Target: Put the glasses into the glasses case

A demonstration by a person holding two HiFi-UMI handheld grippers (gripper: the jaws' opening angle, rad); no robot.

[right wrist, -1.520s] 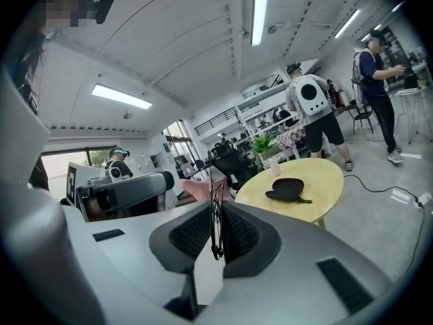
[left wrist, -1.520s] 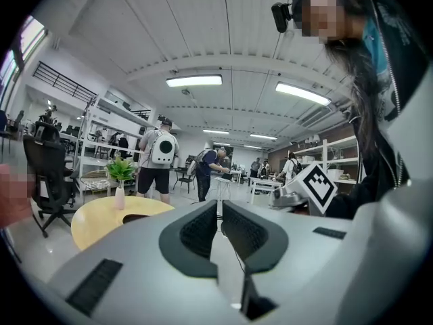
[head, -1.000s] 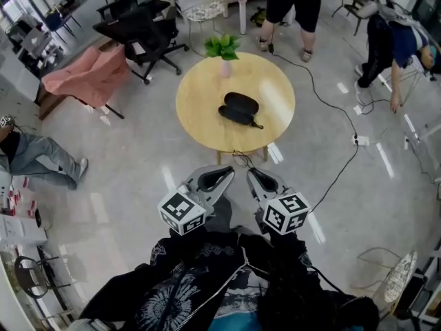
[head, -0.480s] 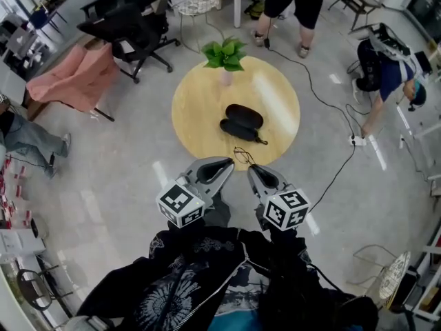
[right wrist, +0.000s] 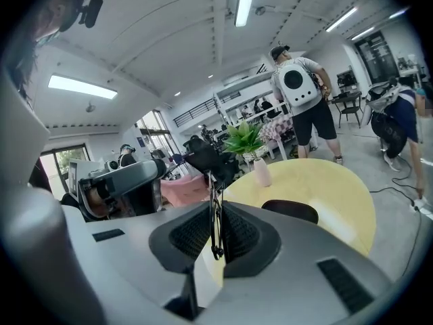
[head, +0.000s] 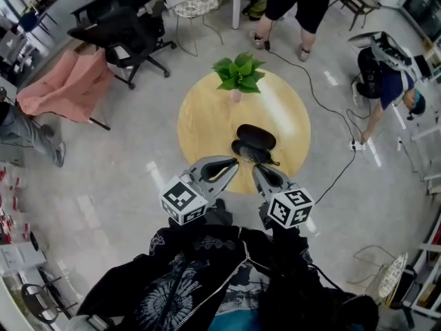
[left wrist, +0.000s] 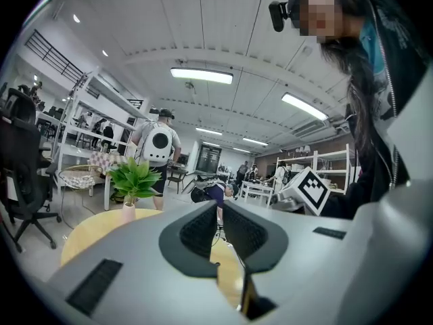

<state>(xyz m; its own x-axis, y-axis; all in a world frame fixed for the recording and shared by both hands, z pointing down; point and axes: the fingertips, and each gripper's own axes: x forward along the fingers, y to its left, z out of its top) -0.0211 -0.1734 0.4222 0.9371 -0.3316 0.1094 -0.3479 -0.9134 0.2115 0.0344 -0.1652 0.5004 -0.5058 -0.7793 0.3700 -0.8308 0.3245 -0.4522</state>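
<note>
The round tabletop (head: 207, 116) lies ahead of me and below, with a potted plant (head: 239, 74) at its far edge and the black glasses case (head: 253, 142) near the middle. The case shows as two dark oval halves side by side, so I judge it to be lying open, though I cannot see inside it.

My left gripper (head: 231, 164) hangs over the near edge of the tabletop with its jaws drawn almost together and nothing between them. My right gripper (head: 258, 172) is beside it, just short of the case, and it is clamped on the glasses (right wrist: 215, 215), whose thin dark frame stands upright between its pads.

So the pickup is done and the glasses are in my grip, not in the case. What is left is to carry them over the open half, lay them in, let go, and probably close the lid.
</note>
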